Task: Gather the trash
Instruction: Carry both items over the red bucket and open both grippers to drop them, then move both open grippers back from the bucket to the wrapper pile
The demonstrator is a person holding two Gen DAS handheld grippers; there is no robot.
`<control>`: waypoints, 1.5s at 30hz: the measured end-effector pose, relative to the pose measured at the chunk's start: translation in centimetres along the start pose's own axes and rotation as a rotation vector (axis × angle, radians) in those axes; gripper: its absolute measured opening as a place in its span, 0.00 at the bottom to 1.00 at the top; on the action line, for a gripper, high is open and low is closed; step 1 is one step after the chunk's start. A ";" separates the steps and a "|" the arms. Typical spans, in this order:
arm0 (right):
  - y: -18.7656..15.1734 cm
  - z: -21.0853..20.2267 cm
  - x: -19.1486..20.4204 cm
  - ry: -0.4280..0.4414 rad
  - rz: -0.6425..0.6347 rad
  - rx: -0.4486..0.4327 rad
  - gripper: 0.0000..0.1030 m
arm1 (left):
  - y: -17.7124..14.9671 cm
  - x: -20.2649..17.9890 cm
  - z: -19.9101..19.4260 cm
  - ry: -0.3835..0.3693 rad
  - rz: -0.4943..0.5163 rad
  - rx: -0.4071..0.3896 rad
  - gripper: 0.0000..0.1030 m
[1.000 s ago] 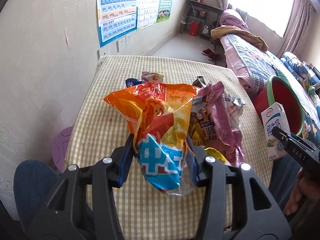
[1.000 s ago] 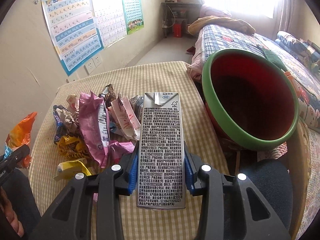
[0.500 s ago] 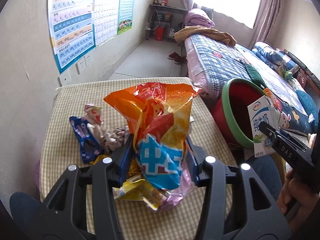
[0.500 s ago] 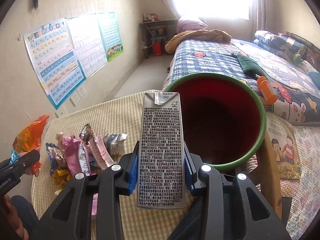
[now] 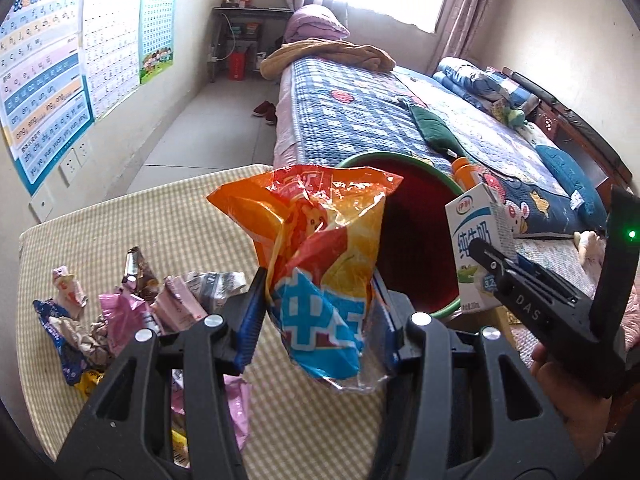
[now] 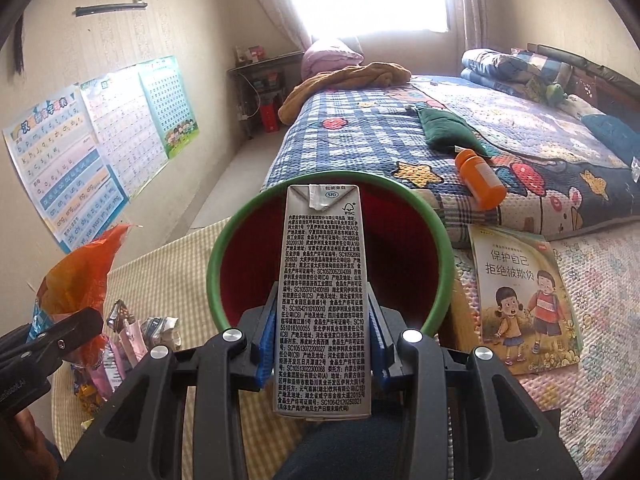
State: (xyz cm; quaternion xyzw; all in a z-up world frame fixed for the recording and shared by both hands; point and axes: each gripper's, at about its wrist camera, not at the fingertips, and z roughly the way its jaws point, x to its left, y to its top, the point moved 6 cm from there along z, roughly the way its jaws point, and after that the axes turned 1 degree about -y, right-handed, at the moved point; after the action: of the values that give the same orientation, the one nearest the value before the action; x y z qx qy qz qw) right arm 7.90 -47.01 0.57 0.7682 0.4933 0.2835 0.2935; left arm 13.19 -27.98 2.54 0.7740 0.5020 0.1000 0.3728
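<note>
The bin (image 6: 224, 264) base is hidden behind the carton (image 6: 322, 300). The right gripper (image 6: 322, 346) clamps the carton before the bin mouth. The left gripper (image 5: 320, 320) clamps the snack bag (image 5: 316, 264), angled down beside the bin.

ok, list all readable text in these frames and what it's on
"纯牛奶": front of the milk carton, in the right gripper.
"SIG", "FSC": carton's back; the fine print is too small.
"保护自己 拒绝被欺负": picture book.
"DAS": right gripper's finger.
Snack bag in the left gripper, wall posters: unreadable.
</note>
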 end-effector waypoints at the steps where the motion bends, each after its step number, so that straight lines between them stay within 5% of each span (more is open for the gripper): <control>1: 0.1 0.2 -0.3 0.001 0.003 -0.001 0.36 | 0.3 -0.5 0.4 -0.007 0.009 0.002 0.45; 16: 1.6 5.0 -3.5 0.018 0.021 0.029 0.37 | 2.7 -4.7 6.8 -0.110 0.054 0.071 0.46; 18: 1.6 5.4 -3.8 0.019 0.018 0.032 0.41 | 2.9 -5.0 7.5 -0.116 0.059 0.075 0.61; 20: 1.6 5.6 -4.0 0.015 0.004 0.023 0.65 | 3.2 -5.2 7.8 -0.105 0.070 0.057 0.81; 25: 1.2 6.0 -4.4 0.015 -0.002 0.033 0.70 | 3.0 -4.3 7.7 -0.087 0.052 0.050 0.91; 45: -1.7 0.1 2.9 0.082 -0.090 0.038 0.87 | -1.3 2.4 -0.8 0.014 -0.049 0.000 0.95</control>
State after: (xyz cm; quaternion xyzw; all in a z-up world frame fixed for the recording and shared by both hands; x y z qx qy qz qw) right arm 7.97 -43.79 -0.28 0.7382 0.5444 0.2920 0.2709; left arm 13.01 -25.33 1.71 0.7606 0.5236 0.0962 0.3715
